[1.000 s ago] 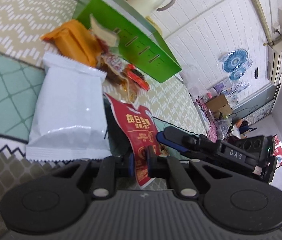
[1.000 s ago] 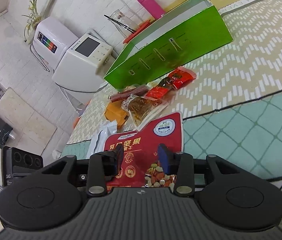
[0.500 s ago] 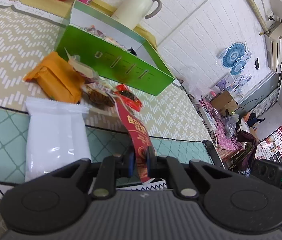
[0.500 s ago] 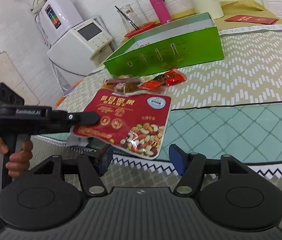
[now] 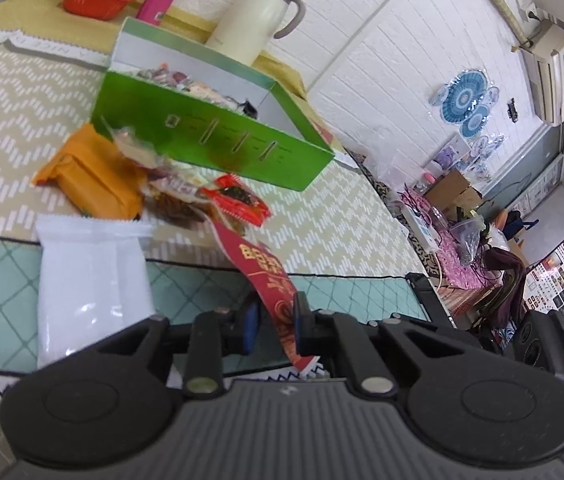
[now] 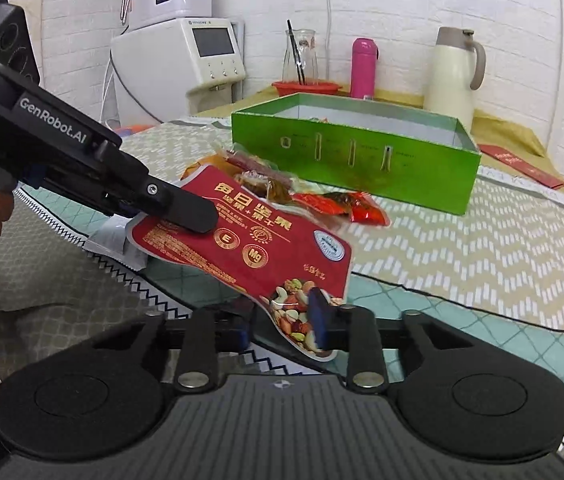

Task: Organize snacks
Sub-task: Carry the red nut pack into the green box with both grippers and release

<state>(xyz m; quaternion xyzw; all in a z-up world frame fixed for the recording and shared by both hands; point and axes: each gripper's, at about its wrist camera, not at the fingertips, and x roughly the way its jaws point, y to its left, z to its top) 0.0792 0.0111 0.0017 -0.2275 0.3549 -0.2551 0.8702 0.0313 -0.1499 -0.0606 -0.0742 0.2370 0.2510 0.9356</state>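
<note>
A red nut pouch [image 6: 241, 240] hangs in the air above the table; it also shows edge-on in the left wrist view [image 5: 269, 280]. My left gripper [image 5: 273, 322] is loosened around its top end, with a gap at the left pad. My right gripper [image 6: 282, 320] has its jaws partly apart around the pouch's bottom corner, the right pad touching it. An open green box [image 6: 354, 156] holding several snacks stands behind. Loose snacks lie before it: an orange packet [image 5: 89, 172], a white packet [image 5: 89, 276], small red packets [image 6: 338, 204].
A cream jug [image 6: 456, 76], pink bottle [image 6: 364, 68], red basket [image 6: 306, 88] and glass carafe [image 6: 301, 56] stand behind the box. A white appliance [image 6: 185, 64] stands off the table's left. A red envelope [image 6: 522, 168] lies at the back right.
The pouch has been lifted higher and swung toward my right gripper. My right jaws have narrowed around its bottom corner. My left jaws have loosened on the top end.
</note>
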